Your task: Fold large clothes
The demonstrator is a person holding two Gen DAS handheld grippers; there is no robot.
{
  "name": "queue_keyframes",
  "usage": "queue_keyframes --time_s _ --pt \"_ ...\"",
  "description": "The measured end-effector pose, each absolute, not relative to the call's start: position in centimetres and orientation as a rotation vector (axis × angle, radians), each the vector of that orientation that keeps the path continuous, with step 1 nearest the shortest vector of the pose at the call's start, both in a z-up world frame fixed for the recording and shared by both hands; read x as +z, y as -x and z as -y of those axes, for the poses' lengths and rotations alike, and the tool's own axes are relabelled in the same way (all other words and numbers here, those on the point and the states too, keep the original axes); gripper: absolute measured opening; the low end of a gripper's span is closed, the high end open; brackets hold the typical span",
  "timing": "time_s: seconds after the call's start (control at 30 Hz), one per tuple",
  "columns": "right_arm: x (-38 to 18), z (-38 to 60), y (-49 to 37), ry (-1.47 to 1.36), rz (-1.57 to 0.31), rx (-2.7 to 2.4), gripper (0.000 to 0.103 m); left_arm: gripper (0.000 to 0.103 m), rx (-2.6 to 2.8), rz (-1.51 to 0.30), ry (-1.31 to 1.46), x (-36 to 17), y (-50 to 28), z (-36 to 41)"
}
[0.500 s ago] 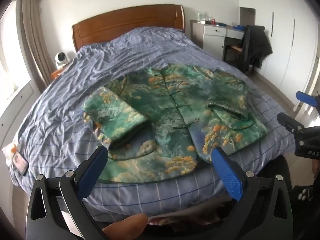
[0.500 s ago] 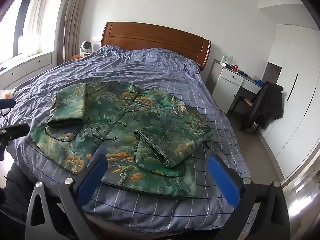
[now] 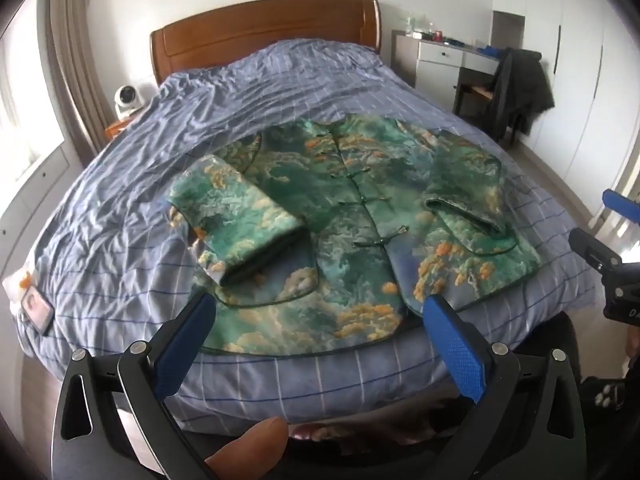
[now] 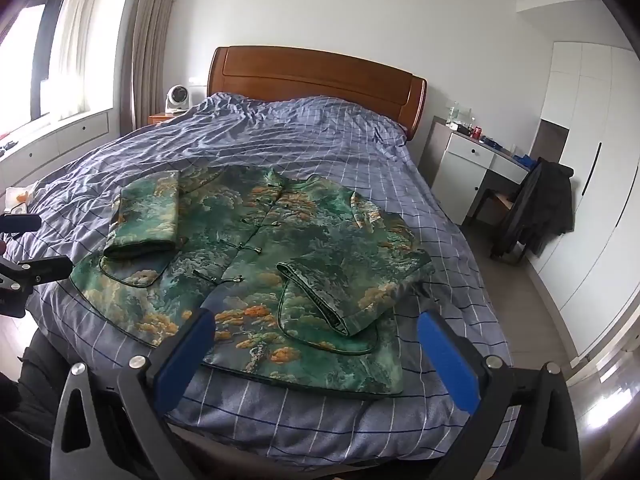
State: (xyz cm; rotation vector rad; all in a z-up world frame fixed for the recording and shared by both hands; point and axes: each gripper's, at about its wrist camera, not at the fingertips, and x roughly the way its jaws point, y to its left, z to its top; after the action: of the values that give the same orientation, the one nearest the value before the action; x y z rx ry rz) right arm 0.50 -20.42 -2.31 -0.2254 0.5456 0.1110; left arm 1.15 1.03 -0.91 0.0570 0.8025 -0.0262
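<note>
A green brocade jacket [image 3: 344,232] with orange cloud print lies flat, front up, on the bed; it also shows in the right wrist view [image 4: 256,264]. Both sleeves are folded in over the body: the left sleeve [image 3: 236,216] and the right sleeve [image 3: 468,184]. My left gripper [image 3: 316,320] is open and empty, held above the jacket's near hem. My right gripper [image 4: 308,340] is open and empty, above the hem at the right side. Each gripper shows at the other view's edge.
The bed [image 3: 120,240] has a wrinkled blue checked cover and a wooden headboard [image 4: 316,76]. A white desk [image 4: 476,160] and a chair with a dark coat [image 4: 536,204] stand to the right. A small fan [image 3: 128,98] sits on the nightstand.
Both grippers have shifted only slightly; the jacket lies as before.
</note>
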Motion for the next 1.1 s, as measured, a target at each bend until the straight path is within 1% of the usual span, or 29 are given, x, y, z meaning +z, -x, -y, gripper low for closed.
queue_keyframes --time_s 0.33,1.1 --pt "-2.2 20.5 -0.7 0.205 -0.544 0.102 0.103 0.103 -0.007 -0.825 -0.021 -1.2 -1.5 -1.7" --pt "-2.3 21.3 -0.9 0.164 -0.559 0.107 0.103 0.103 0.017 -0.811 -0.044 -1.2 -1.2 -1.5"
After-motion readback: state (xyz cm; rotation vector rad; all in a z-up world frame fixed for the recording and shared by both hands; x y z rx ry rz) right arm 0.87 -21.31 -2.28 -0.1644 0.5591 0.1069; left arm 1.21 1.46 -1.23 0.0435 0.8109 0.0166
